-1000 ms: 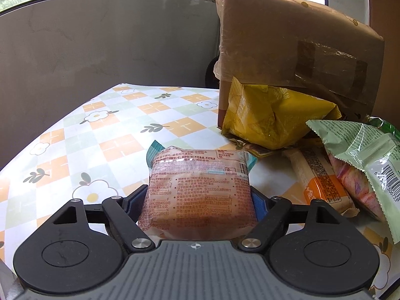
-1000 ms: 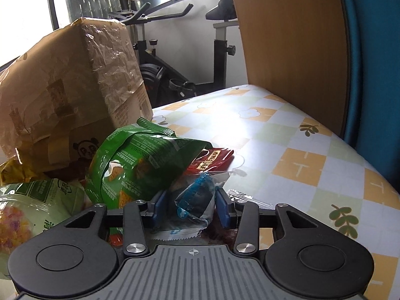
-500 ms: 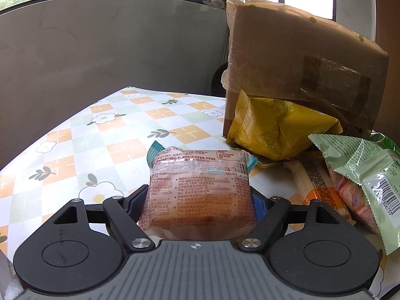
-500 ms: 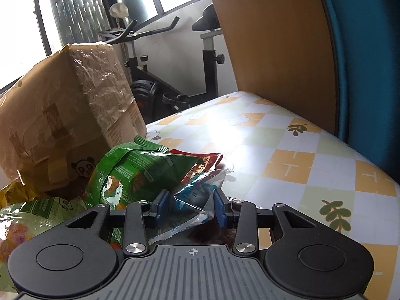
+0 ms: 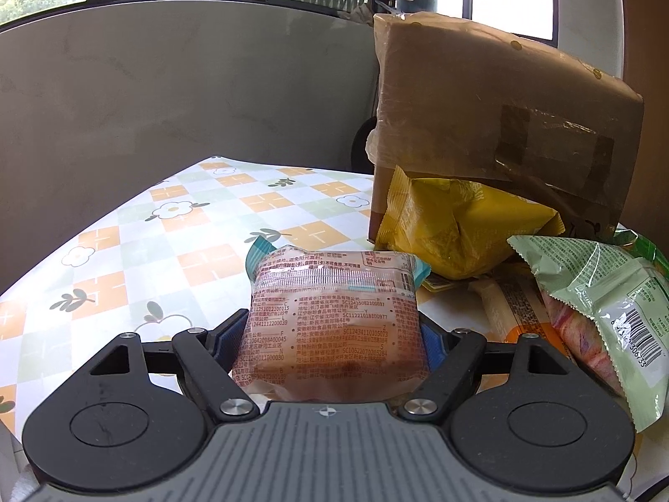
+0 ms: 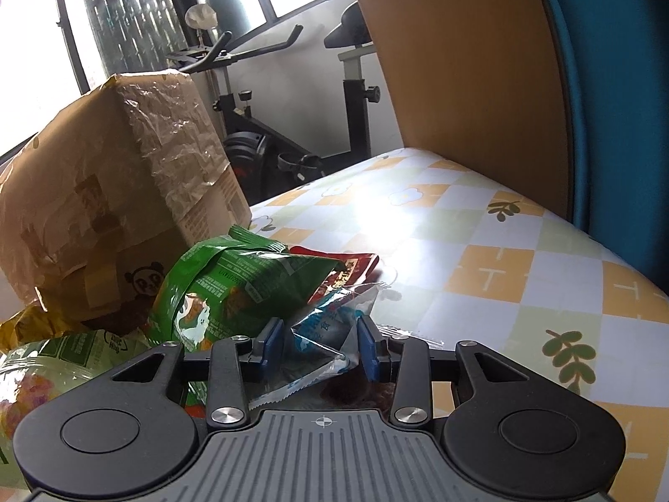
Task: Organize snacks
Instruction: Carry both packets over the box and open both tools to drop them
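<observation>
My left gripper (image 5: 332,336) is shut on a pinkish clear-wrapped snack pack (image 5: 334,313) with red print and holds it above the checked tablecloth (image 5: 175,251). My right gripper (image 6: 320,347) is shut on a crinkled blue-and-clear snack wrapper (image 6: 324,334) beside the snack pile. A tilted, taped cardboard box (image 5: 501,134) stands behind the pile and also shows in the right wrist view (image 6: 108,192).
The pile holds a yellow bag (image 5: 455,226), a pale green bag (image 5: 602,305), an orange-labelled stick pack (image 5: 518,313), a dark green bag (image 6: 234,288) and a red packet (image 6: 351,267). An exercise bike (image 6: 259,134) and a wooden panel (image 6: 460,62) stand past the table edge.
Both grippers have risen and drawn back a little with their packs held. The blue wrapper has lifted away from the green bag.
</observation>
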`<state>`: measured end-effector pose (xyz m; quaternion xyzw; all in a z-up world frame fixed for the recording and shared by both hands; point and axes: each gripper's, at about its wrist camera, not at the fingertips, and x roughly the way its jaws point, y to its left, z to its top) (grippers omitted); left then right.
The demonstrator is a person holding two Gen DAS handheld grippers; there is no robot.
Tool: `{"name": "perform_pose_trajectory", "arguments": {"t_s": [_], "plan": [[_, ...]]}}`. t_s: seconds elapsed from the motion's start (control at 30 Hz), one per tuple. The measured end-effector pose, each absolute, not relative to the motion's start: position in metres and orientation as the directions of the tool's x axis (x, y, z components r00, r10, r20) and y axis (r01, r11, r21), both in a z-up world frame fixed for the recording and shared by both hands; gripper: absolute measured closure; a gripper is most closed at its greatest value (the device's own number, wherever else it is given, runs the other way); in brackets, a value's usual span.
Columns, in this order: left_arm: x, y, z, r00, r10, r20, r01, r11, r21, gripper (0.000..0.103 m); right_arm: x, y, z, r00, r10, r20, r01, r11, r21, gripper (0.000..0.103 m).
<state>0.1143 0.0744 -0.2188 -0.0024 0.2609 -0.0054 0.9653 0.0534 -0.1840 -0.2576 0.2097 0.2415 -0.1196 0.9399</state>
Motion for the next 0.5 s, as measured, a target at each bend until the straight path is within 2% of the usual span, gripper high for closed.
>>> {"name": "perform_pose_trajectory", "arguments": {"t_s": [0.33,0.5], "plan": [[0.117,0.097,-0.194,0.875,0.028,-0.484,-0.074,0.994,-0.075,0.021,0.037,-0.193,-0.253,0.870,-0.157,-0.467,0.365,0.841,0.398,0.068],[0.118,0.102,-0.174,0.887,0.018,-0.462,-0.063,0.995,-0.081,0.021,0.028,-0.202,-0.243,0.879,-0.162,-0.449,0.377,0.812,0.445,0.068]]}}
